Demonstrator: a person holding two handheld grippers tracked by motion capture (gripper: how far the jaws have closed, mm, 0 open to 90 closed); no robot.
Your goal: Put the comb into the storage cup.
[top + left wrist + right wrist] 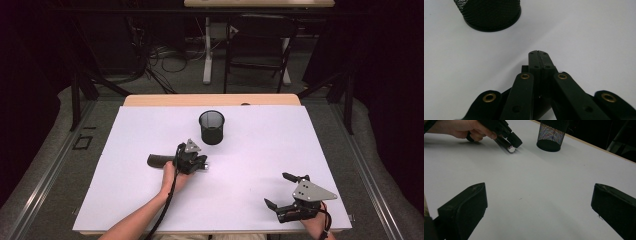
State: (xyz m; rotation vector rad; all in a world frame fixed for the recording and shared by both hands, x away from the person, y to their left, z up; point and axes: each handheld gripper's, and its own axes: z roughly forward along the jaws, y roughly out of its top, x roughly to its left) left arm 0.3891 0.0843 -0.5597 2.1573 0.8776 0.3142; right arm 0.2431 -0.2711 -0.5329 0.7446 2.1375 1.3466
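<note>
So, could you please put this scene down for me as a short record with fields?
surface: white table top
container: black mesh cup, upright, toward the far middle of the table
left gripper: jaws shut together, nothing seen between them, low over the table near the cup
right gripper: jaws wide open, nothing between them, at the near right
contact: neither gripper touches the cup

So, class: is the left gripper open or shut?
Shut. In the left gripper view, the left gripper has its two jaws pressed flat together, nothing visible between them.
</note>
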